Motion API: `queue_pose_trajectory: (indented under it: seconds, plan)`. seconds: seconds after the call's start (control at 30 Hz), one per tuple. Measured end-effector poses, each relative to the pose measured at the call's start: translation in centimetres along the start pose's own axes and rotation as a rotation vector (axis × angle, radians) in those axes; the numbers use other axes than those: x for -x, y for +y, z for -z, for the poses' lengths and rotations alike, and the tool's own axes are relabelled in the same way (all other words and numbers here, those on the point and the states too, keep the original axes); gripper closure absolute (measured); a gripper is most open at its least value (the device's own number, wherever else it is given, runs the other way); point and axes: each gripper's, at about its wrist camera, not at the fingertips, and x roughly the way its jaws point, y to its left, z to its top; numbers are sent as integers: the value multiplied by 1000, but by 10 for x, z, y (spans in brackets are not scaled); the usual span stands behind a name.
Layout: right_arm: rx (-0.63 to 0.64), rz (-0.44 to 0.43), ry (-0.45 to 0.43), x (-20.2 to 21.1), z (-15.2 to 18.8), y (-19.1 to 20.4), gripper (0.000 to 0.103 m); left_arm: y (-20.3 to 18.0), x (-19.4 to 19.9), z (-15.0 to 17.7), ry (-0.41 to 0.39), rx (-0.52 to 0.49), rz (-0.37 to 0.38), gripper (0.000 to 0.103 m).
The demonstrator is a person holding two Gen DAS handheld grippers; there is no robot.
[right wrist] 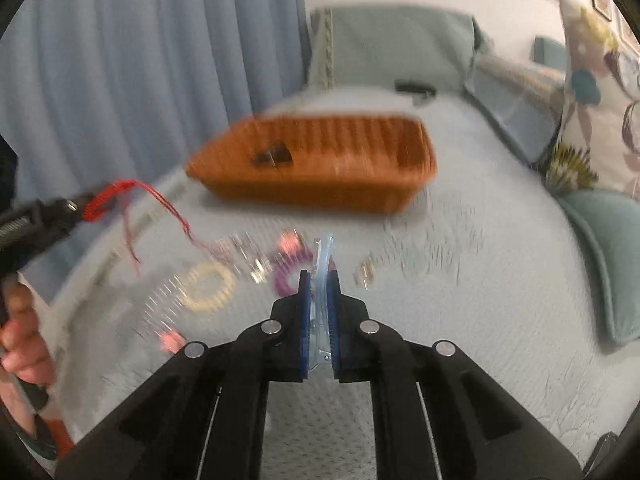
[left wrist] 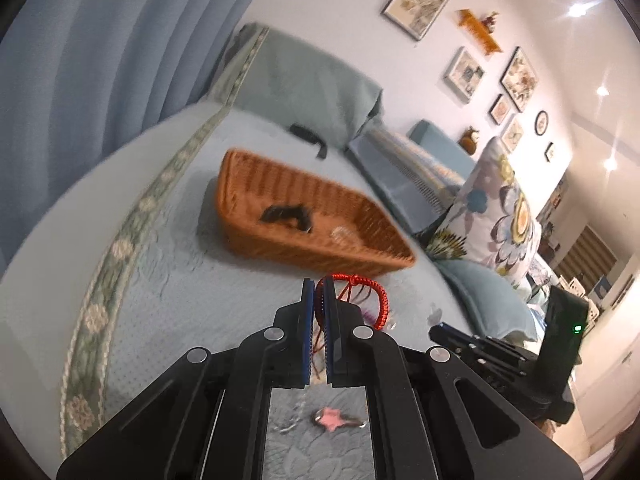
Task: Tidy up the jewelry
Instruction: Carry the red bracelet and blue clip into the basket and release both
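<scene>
Between my right gripper's (right wrist: pixel 319 276) blue pads, pinched tight, sits a clear bluish hair clip (right wrist: pixel 322 254). My left gripper (left wrist: pixel 319 286) is clamped on a red coiled bracelet (left wrist: pixel 366 294) trailing red threads (my hand (right wrist: pixel 22 332) shows at the edge). On the blue bedspread (right wrist: pixel 500 280) lie a cream coil ring (right wrist: pixel 208 286), a purple one (right wrist: pixel 286 278) and a pink star piece (left wrist: pixel 332 424). Ahead sits the wicker basket (left wrist: pixel 256 184), holding something dark (left wrist: pixel 286 216). Nothing blocks the way to it.
</scene>
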Motion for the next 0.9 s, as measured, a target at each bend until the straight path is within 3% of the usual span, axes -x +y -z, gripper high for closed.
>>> queue_pose_trajectory:
  seconds: [0.2, 0.3, 0.43, 0.67, 0.9]
  plan:
    - [-1, -6, -112, 13, -54, -2, 97, -33, 7, -42, -79, -83, -19, 101]
    - [12, 2, -130, 4, -84, -3, 97, -47, -3, -72, -122, -119, -31, 101]
    - [23, 26, -125, -24, -120, -8, 97, -55, -40, -100, -148, -163, -113, 101]
    - [-32, 37, -31, -99, -151, -36, 97, -29, -126, -115, -73, -112, -147, 101]
    - [-56, 47, 121, -168, -139, -50, 97, -14, -187, -92, 67, -97, -154, 101]
